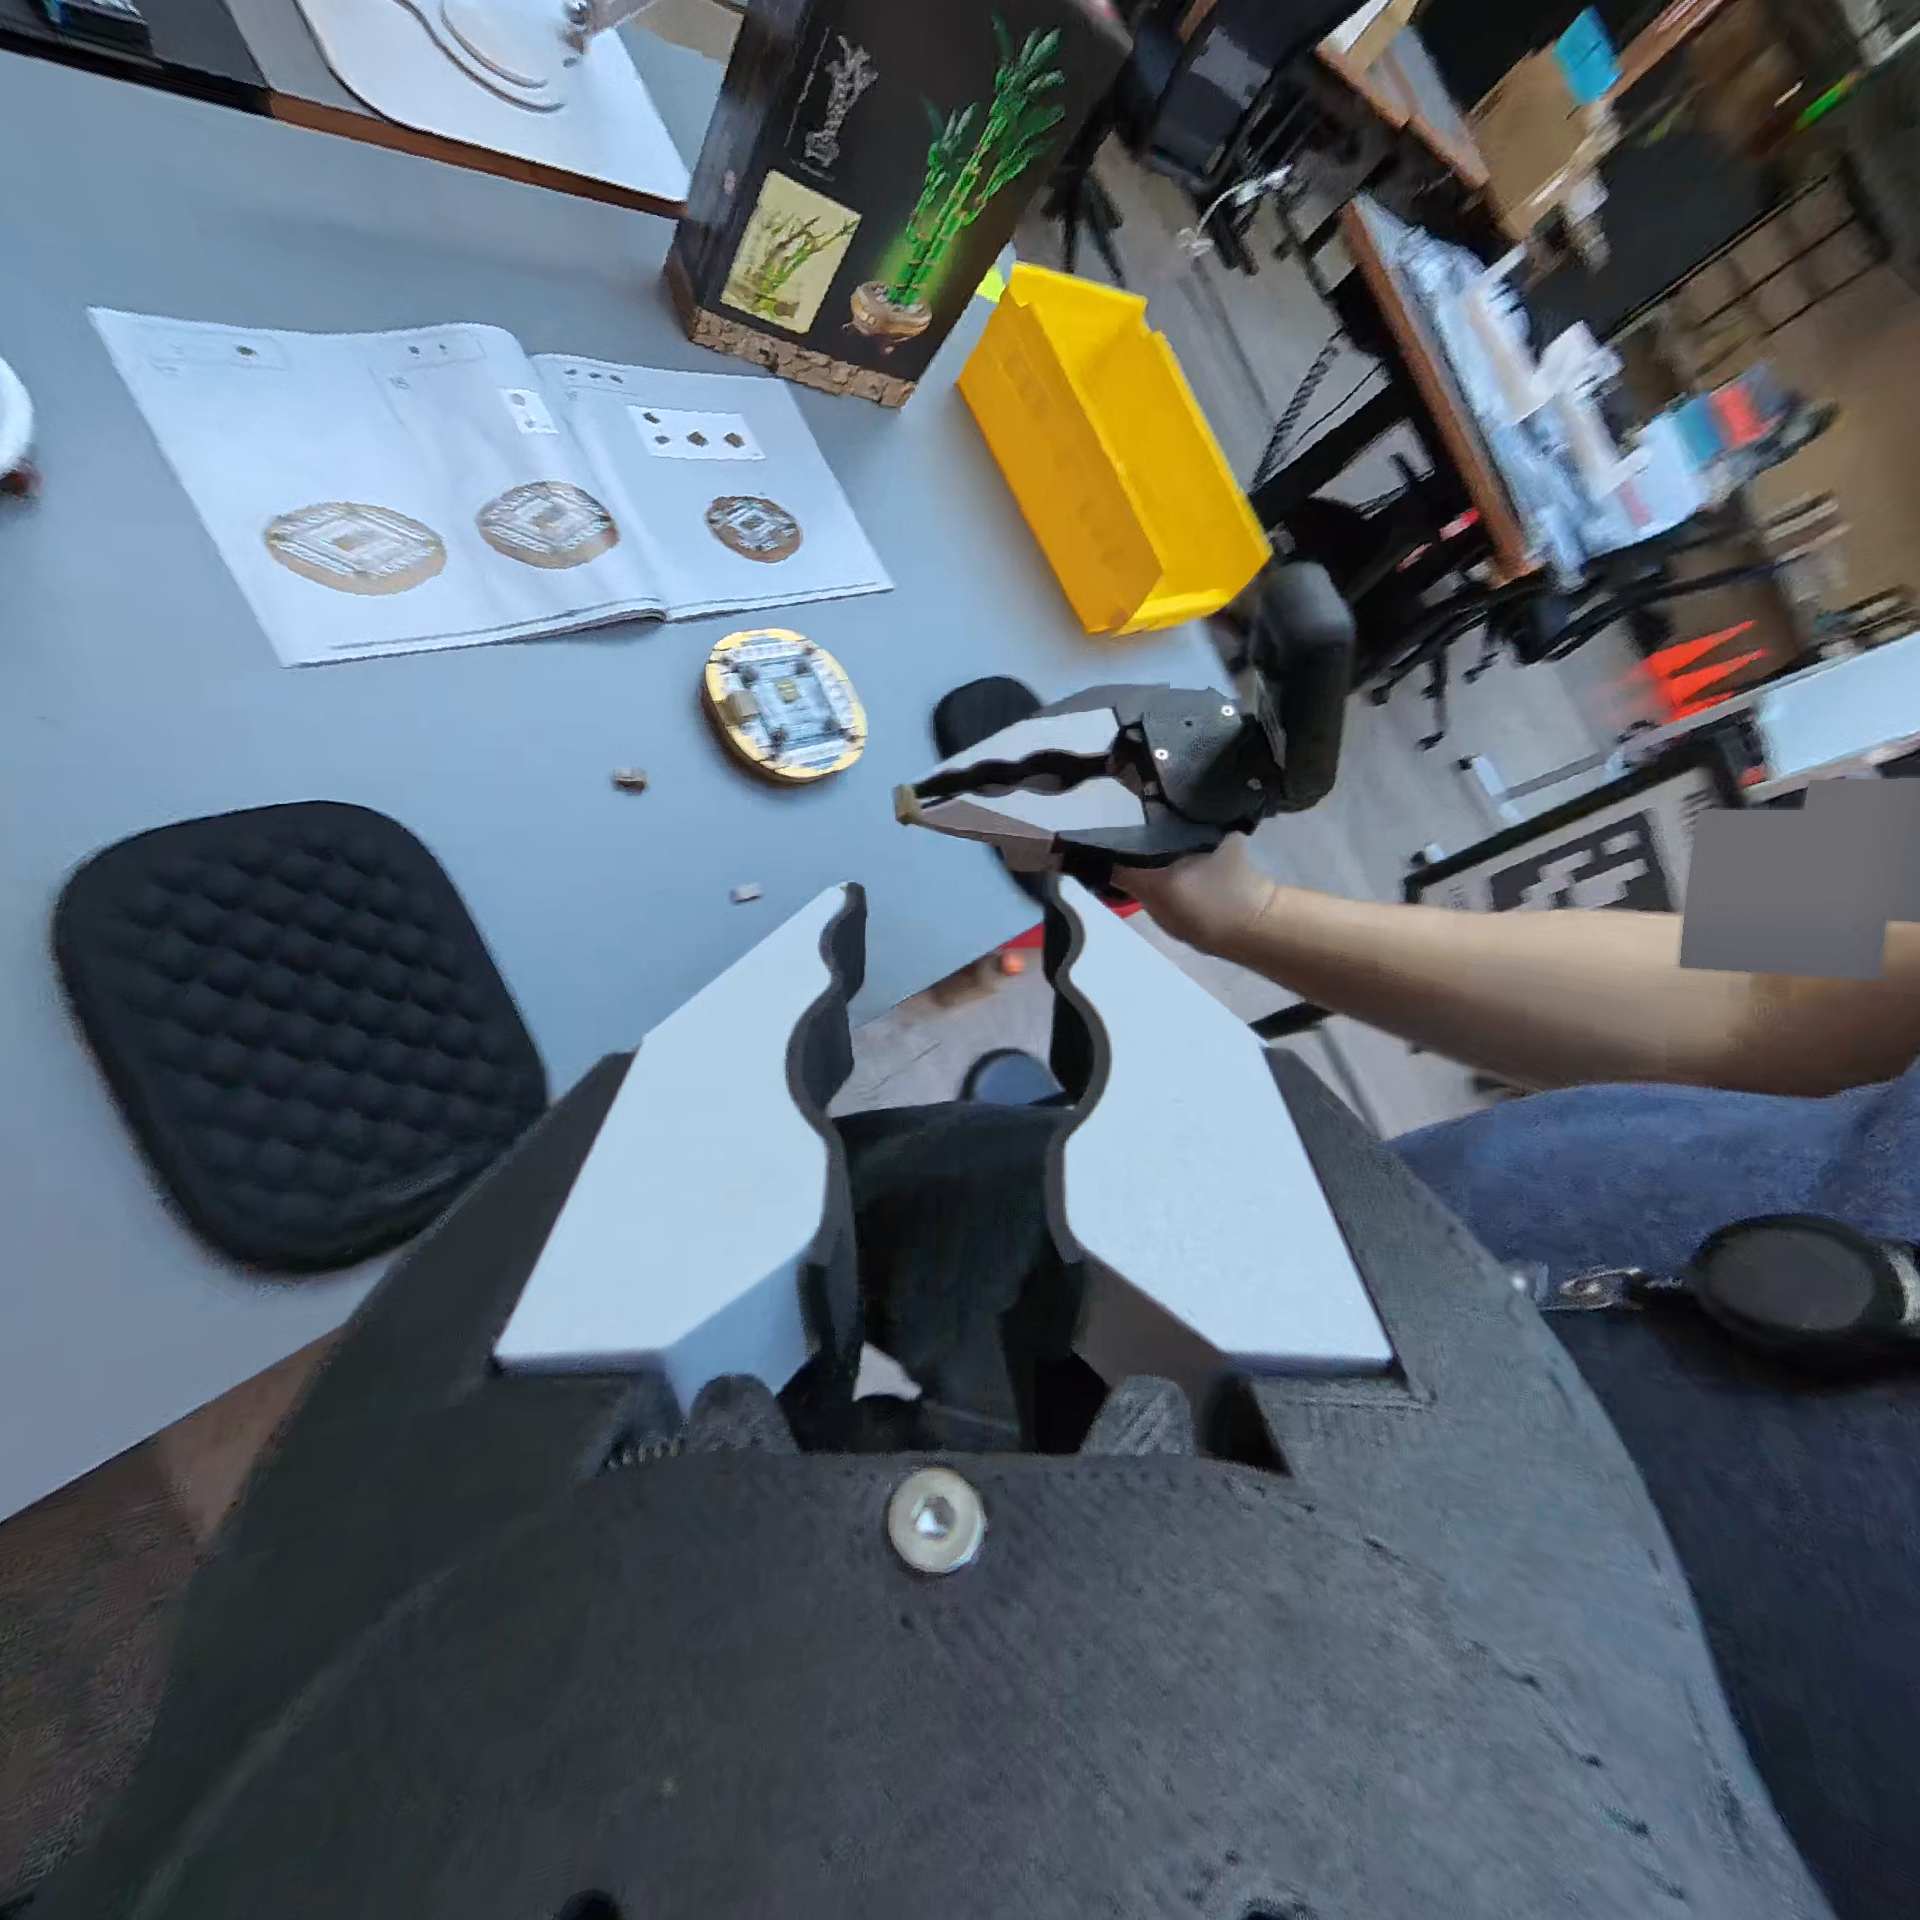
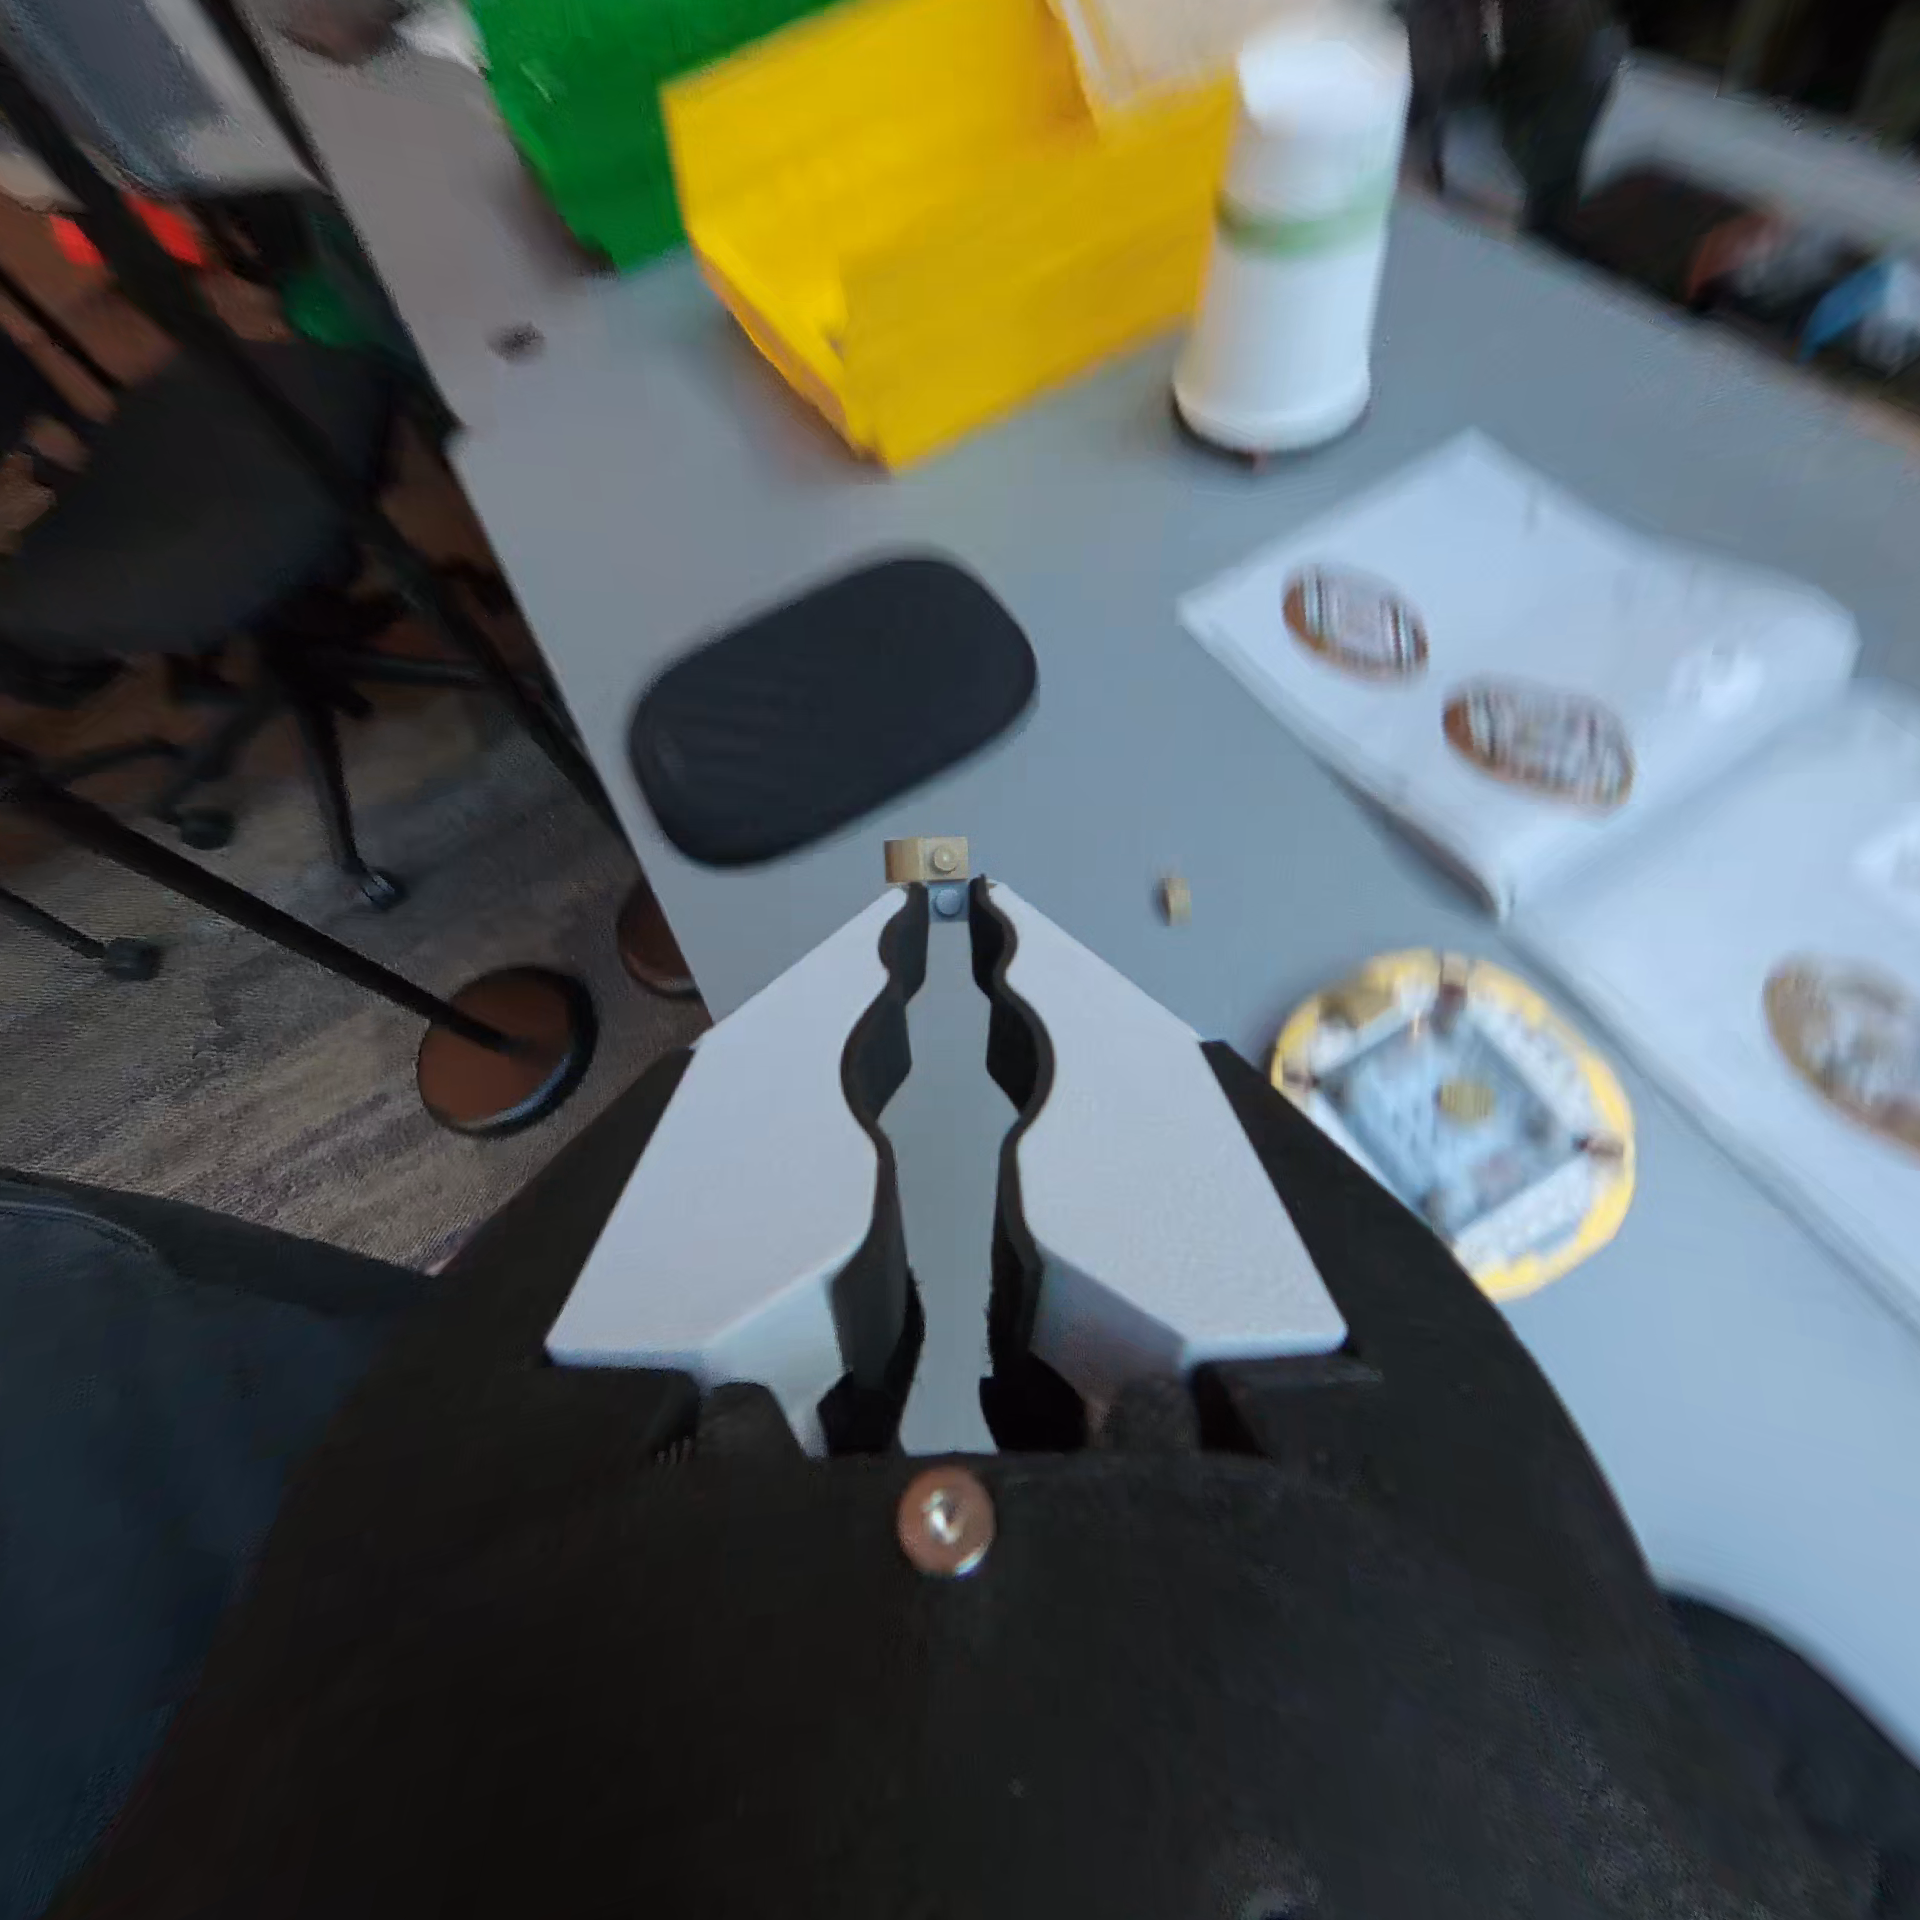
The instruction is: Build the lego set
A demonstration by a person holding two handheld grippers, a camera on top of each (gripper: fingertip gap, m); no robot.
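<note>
The round lego base [image 1: 785, 704], gold-rimmed with white and grey tiles, lies on the grey table [image 1: 364, 748]; it also shows in the right wrist view [image 2: 1455, 1122]. My right gripper [image 2: 943, 894] is shut on a small tan lego piece [image 2: 927, 860] at its fingertips, held above the table; in the left wrist view it [image 1: 909, 808] hovers right of the base. My left gripper [image 1: 954, 899] is open and empty at the table's near edge. Two small loose tan pieces [image 1: 630, 778] [image 1: 745, 891] lie on the table; one shows in the right wrist view [image 2: 1175, 897].
An open instruction booklet [image 1: 468, 488] lies behind the base. The lego box [image 1: 862, 187] stands upright, with a yellow bin [image 1: 1112, 447] beside it. A black pad [image 1: 291, 1029] lies at left. A white bottle [image 2: 1294, 239] stands beyond. A person's forearm [image 1: 1455, 966] reaches in.
</note>
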